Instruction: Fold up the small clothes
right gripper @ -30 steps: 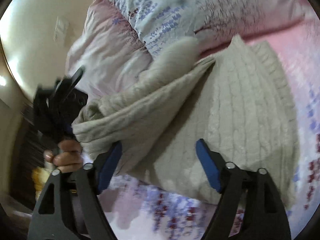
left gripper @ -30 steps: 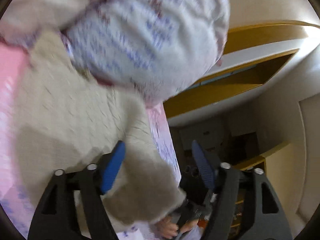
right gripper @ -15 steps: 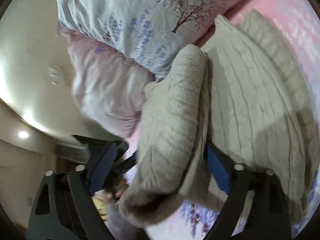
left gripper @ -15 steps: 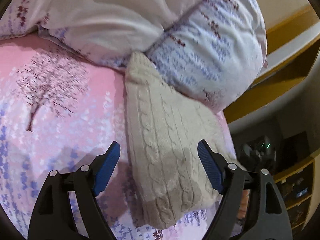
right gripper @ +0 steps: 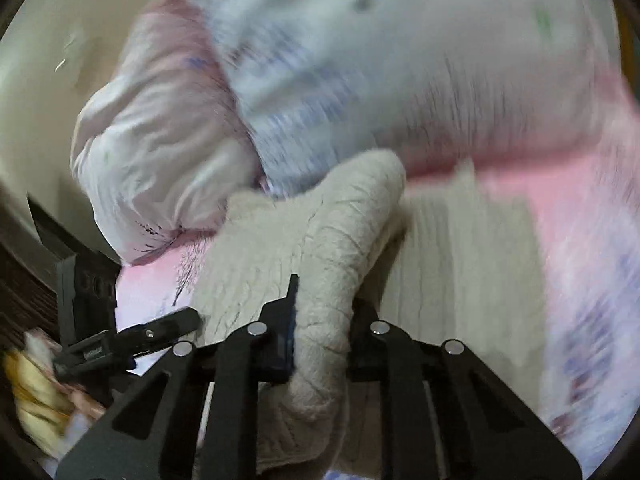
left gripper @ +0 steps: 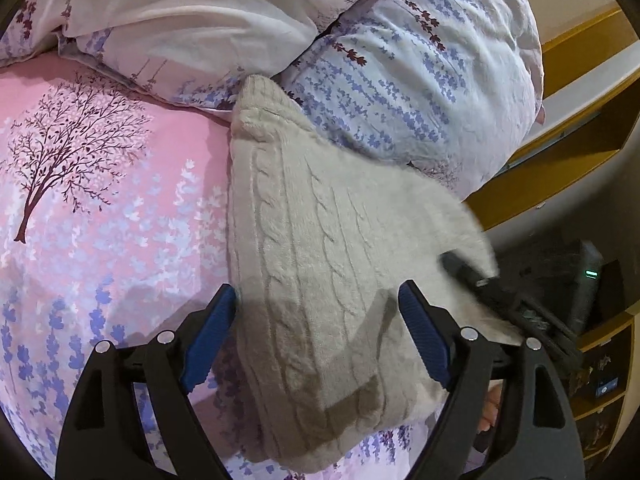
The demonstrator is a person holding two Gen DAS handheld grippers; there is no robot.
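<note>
A beige cable-knit sweater [left gripper: 320, 264] lies on the pink floral bedsheet [left gripper: 100, 200], its far end against the pillows. My left gripper [left gripper: 316, 332] is open and hovers just above the sweater's near part. My right gripper [right gripper: 320, 332] is shut on a raised fold of the sweater [right gripper: 340, 248], which bunches up between its fingers. In the left wrist view the right gripper [left gripper: 508, 304] shows at the sweater's right edge. The right wrist view is blurred.
Two floral pillows [left gripper: 420, 60] are piled at the head of the bed. Yellow wooden shelving [left gripper: 560, 128] and dark equipment [left gripper: 580, 280] stand beyond the bed's right edge. The left gripper's body [right gripper: 100, 340] shows at left in the right wrist view.
My right gripper has closed on the sweater's fold and swung round. My left gripper came down closer over the sweater and stays open.
</note>
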